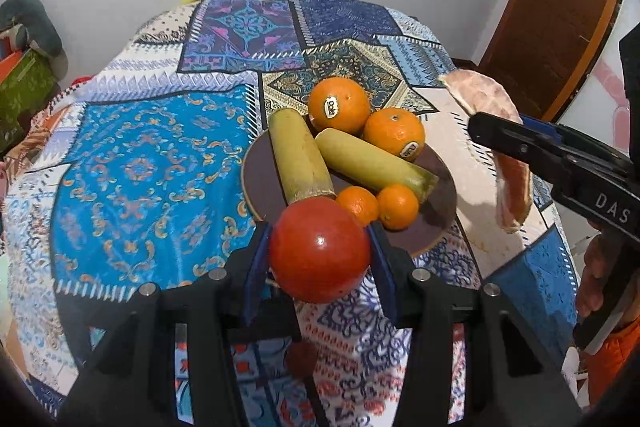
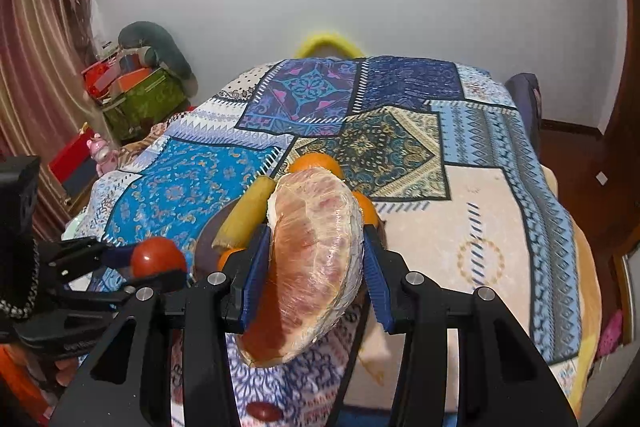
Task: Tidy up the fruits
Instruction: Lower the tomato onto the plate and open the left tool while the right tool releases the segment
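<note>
A round dark plate point(image 1: 262, 183) lies on the patterned cloth. It carries two large oranges point(image 1: 339, 105) with stickers, two small oranges point(image 1: 397, 207) and two pale yellow-green stalk pieces point(image 1: 298, 157). My left gripper point(image 1: 318, 251) is shut on a red tomato point(image 1: 319, 251), just above the plate's near edge. My right gripper point(image 2: 316, 259) is shut on a pink pomelo wedge point(image 2: 316, 259) wrapped in clear film, held above the cloth to the right of the plate. In the left wrist view the pomelo wedge point(image 1: 514, 187) hangs from the right gripper's fingers point(image 1: 504, 139).
The patchwork tablecloth point(image 1: 152, 163) covers the whole table, dropping off at its edges. A yellow chair back point(image 2: 326, 41) shows beyond the far edge. Boxes point(image 2: 136, 95) are stacked at the left wall, and a brown door point(image 1: 560, 7) stands at the right.
</note>
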{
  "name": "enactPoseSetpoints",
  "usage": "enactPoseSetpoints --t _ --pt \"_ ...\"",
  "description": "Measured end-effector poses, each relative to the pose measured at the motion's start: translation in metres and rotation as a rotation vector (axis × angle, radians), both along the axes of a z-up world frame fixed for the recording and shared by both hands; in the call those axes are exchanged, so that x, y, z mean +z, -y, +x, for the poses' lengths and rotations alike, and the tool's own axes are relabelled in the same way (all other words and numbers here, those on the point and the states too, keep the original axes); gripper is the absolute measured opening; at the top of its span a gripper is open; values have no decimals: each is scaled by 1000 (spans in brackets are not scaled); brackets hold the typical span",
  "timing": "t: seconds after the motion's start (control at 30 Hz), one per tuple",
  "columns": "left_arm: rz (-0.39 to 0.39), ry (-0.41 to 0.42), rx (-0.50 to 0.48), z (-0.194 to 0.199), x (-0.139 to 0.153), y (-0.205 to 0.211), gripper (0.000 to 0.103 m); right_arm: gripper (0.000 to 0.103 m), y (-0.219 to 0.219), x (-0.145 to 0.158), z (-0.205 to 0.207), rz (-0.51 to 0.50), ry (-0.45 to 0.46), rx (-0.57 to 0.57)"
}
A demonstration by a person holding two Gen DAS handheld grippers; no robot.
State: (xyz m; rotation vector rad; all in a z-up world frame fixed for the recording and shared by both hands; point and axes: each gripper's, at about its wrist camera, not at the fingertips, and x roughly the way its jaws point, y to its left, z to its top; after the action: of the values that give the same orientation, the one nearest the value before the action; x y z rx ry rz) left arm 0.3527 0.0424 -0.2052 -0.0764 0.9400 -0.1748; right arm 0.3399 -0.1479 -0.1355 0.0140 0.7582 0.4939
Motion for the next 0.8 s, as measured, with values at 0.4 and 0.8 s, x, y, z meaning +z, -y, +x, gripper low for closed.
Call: enactPoseSetpoints --t 0.4,0.8 --pt "-31 -9 16 24 -14 -6 47 42 -33 -22 40 -8 -49 65" --pt "-36 -15 8 29 -16 -6 49 42 -55 -41 53 -17 -103 103"
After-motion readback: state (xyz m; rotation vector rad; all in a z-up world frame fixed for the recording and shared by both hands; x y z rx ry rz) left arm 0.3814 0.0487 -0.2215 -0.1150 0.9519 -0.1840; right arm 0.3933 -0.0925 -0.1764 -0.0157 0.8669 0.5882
